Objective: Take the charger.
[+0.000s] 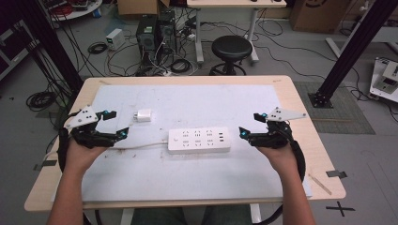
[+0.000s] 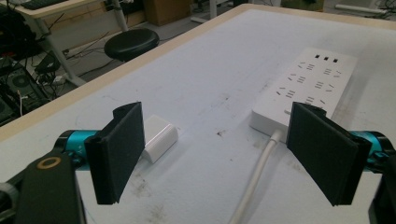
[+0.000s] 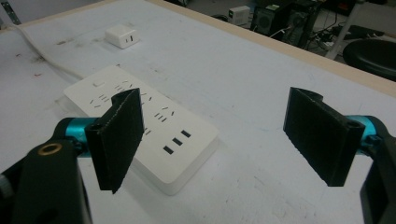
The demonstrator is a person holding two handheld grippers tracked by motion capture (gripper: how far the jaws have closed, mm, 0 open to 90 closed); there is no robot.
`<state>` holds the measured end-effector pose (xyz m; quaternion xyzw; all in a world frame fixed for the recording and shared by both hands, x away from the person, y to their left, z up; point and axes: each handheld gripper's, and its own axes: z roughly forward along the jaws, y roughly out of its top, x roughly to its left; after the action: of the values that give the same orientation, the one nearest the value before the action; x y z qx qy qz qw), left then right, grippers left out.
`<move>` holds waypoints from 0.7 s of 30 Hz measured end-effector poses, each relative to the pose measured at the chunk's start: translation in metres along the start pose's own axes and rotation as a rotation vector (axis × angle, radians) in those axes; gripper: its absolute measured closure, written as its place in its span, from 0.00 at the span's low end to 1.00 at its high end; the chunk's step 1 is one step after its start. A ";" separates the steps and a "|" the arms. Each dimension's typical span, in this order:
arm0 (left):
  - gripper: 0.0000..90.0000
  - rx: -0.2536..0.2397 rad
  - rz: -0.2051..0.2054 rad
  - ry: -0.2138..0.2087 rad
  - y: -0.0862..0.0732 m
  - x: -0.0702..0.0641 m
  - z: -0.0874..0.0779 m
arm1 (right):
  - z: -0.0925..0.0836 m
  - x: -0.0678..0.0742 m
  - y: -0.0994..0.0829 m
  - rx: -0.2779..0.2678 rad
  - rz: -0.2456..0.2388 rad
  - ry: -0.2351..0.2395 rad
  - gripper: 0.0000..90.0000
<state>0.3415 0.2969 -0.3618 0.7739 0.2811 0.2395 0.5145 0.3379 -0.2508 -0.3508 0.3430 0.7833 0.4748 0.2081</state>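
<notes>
A white power strip lies flat in the middle of the white mat, its cable running off to the left. A small white plug adapter sits behind and left of it. My left gripper hovers at the mat's left, open and empty, pointing toward the adapter and the strip's cable end. My right gripper is held just right of the strip, open with nothing between its jaws; the strip lies close under its left jaw and the adapter is farther off.
The white mat covers most of the wooden table. A black stool stands behind the far edge. Computer cases and loose cables lie on the floor beyond. Black frame posts rise at both sides.
</notes>
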 end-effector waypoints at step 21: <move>0.22 0.164 0.070 -0.035 0.025 0.050 0.066 | 0.000 0.008 -0.005 0.021 -0.027 0.033 0.23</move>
<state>0.4264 0.2798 -0.3584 0.8269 0.2635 0.2199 0.4455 0.3306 -0.2464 -0.3552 0.3266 0.7962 0.4692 0.1981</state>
